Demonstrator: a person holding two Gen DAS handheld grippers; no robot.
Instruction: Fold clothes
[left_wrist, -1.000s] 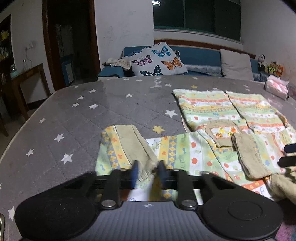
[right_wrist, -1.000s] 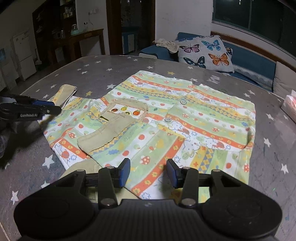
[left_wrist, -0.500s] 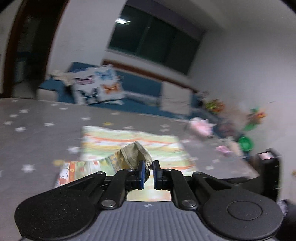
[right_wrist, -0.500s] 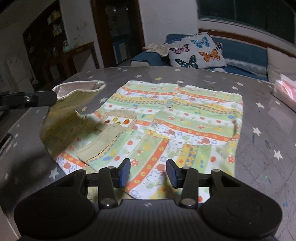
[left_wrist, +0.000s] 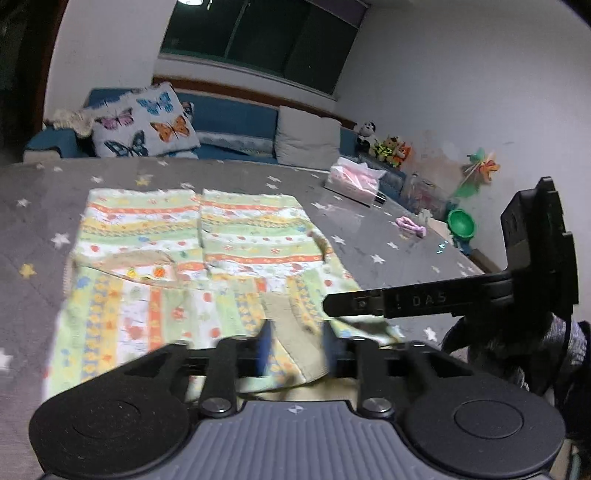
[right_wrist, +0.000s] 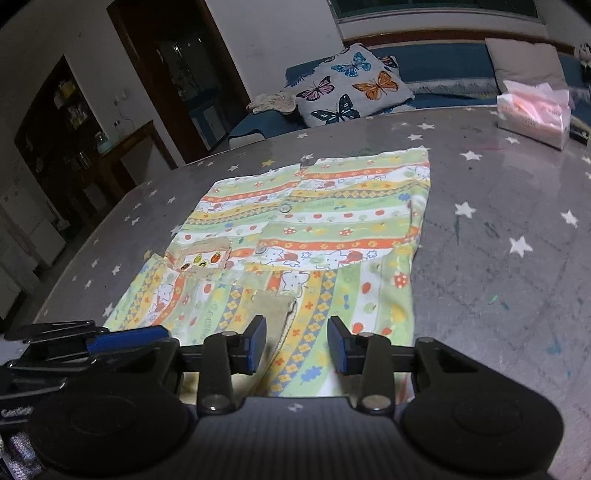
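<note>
sleeve fold step: left gripper (left_wrist: 297, 345) jaws have just been opening, sleeve cuff (right_wrist: 273, 306) dropped on the shirt (right_wrist: 332, 229) on the table (right_wrist: 498, 229). right gripper (right_wrist: 297, 345) part open, empty. next: fold the body.

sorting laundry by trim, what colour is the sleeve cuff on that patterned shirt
Plain beige cuff, clearest in the right wrist view.

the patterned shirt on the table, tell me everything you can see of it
The patterned shirt is a small, soft cotton-looking garment with green, orange, yellow and white bands printed with fruit and cartoon figures. It has buttons down the front, a khaki-trimmed chest pocket and khaki cuffs. It lies flat on the grey star-print table cover, both sleeves folded in across its near part, one cuff lying on top. Nothing grips it: the left tongs have just been opening, and the right tongs hover open above it.
</note>
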